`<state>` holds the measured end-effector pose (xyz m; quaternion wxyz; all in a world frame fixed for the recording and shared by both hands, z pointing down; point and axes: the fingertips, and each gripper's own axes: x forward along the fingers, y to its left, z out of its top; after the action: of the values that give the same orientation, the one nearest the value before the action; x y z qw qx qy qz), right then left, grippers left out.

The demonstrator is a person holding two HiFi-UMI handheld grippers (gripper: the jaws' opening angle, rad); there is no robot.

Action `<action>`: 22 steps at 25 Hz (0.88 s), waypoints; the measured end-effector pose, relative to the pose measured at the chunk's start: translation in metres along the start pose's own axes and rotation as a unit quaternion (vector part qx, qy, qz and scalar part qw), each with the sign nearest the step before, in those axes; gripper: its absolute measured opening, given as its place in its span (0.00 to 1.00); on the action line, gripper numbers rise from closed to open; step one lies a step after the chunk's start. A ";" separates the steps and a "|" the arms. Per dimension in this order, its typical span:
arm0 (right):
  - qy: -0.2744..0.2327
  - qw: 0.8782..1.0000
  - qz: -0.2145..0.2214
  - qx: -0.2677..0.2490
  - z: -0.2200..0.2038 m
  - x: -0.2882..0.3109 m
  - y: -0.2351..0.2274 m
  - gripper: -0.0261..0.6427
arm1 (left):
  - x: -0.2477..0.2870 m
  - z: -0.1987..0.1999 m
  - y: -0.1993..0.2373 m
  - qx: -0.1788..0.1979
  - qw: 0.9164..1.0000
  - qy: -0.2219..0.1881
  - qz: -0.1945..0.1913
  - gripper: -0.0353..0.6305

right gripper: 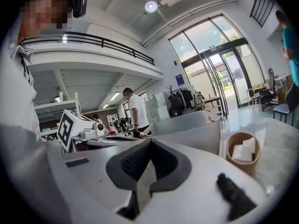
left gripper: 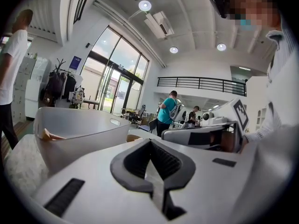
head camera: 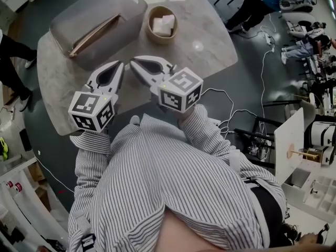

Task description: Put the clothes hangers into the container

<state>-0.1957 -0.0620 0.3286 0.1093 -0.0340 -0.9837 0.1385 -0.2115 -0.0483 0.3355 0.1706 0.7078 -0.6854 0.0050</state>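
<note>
A striped shirt point(head camera: 157, 182) fills the bottom of the head view, right under the camera. It covers the person's arms, and the hands cannot be seen behind the two marker cubes.

Just above the shirt, in the middle of the frame, are the two grippers. The left gripper point(head camera: 119, 64) and the right gripper point(head camera: 134, 63) point up and lean in, so their tips are near each other over the table point(head camera: 210, 41). In the left gripper view, the left gripper point(left gripper: 150, 143) has its jaws pressed together with nothing between them. In the right gripper view, the right gripper point(right gripper: 150, 141) is closed the same way and is empty too.

The grey container point(head camera: 100, 20) sits at the upper left of the table. A wooden hanger point(head camera: 94, 33) lies inside it. Only one long brown edge shows, so it is hard to tell if there is more than one. In the left gripper view just a small brown tip point(left gripper: 49, 135) peeks over the container wall point(left gripper: 79, 129).

A small round bowl point(head camera: 161, 22) with white paper in it stands just to the right of the container.
</note>
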 end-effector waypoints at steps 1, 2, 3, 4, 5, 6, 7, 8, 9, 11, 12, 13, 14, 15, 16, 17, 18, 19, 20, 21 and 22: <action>0.000 1.000 0.000 0.000 0.000 -0.001 0.000 0.06 | 0.000 0.000 -0.001 0.000 1.000 0.001 -0.001 0.07; 0.001 1.000 -0.001 0.000 0.000 -0.001 -0.001 0.06 | 0.001 0.000 -0.002 0.001 1.000 0.002 -0.002 0.07; 0.001 1.000 -0.001 -0.001 -0.001 -0.001 -0.001 0.06 | 0.001 -0.001 -0.003 0.001 1.000 0.002 -0.003 0.07; 0.001 1.000 -0.001 -0.001 -0.001 -0.001 -0.001 0.06 | 0.000 -0.001 -0.003 0.001 1.000 0.002 -0.003 0.07; 0.001 1.000 -0.001 -0.002 -0.001 -0.001 -0.001 0.06 | 0.000 -0.001 -0.002 0.001 1.000 0.002 -0.002 0.07; 0.001 1.000 -0.001 -0.003 -0.001 0.000 -0.001 0.06 | 0.000 -0.002 -0.002 0.001 1.000 0.002 -0.001 0.07; 0.001 1.000 -0.001 -0.004 -0.001 0.000 -0.002 0.06 | 0.000 -0.002 -0.001 0.000 1.000 0.001 -0.001 0.07; 0.001 1.000 -0.001 -0.005 -0.001 0.000 -0.002 0.06 | -0.001 -0.002 -0.001 -0.001 1.000 0.001 0.000 0.07; 0.001 1.000 -0.001 -0.006 0.000 0.000 -0.002 0.06 | -0.001 -0.002 0.000 -0.002 1.000 0.000 0.001 0.07; 0.002 1.000 -0.001 -0.007 0.000 0.000 -0.002 0.06 | -0.003 -0.001 0.000 -0.005 1.000 -0.002 0.002 0.07; 0.002 1.000 -0.002 -0.008 0.001 0.000 -0.001 0.06 | -0.004 -0.001 0.000 -0.007 1.000 -0.003 0.003 0.07; 0.004 1.000 -0.001 -0.009 0.000 -0.001 -0.001 0.06 | -0.004 -0.001 0.000 -0.008 1.000 -0.003 0.003 0.07; 0.005 1.000 -0.001 -0.009 0.000 -0.001 -0.001 0.06 | -0.005 -0.001 -0.001 -0.009 1.000 -0.003 0.002 0.07; 0.006 1.000 -0.001 -0.009 -0.001 -0.001 -0.001 0.06 | -0.005 -0.002 -0.001 -0.009 1.000 -0.002 0.002 0.07; 0.007 1.000 0.000 -0.009 -0.002 -0.001 0.000 0.06 | -0.004 -0.003 -0.002 -0.010 1.000 -0.002 0.001 0.07; 0.008 1.000 0.001 -0.009 -0.003 -0.001 0.000 0.06 | -0.004 -0.004 -0.002 -0.010 1.000 -0.001 0.000 0.07; 0.009 1.000 0.001 -0.009 -0.004 -0.001 0.000 0.06 | -0.004 -0.005 -0.002 -0.011 1.000 0.000 0.000 0.07; 0.011 1.000 0.002 -0.009 -0.005 -0.001 0.001 0.06 | -0.004 -0.006 -0.002 -0.012 1.000 0.001 0.000 0.07; 0.012 1.000 0.002 -0.009 -0.006 -0.001 0.001 0.06 | -0.005 -0.007 -0.002 -0.013 1.000 0.001 0.000 0.07; 0.013 1.000 0.002 -0.008 -0.007 -0.001 0.001 0.06 | -0.005 -0.007 -0.002 -0.013 1.000 0.002 0.000 0.07; 0.013 1.000 0.002 -0.008 -0.008 -0.002 0.001 0.06 | -0.005 -0.008 -0.002 -0.013 1.000 0.003 0.000 0.07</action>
<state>-0.1920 -0.0589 0.3351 0.1219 -0.0388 -0.9831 0.1307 -0.2077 -0.0413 0.3409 0.1817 0.7057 -0.6848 -0.0023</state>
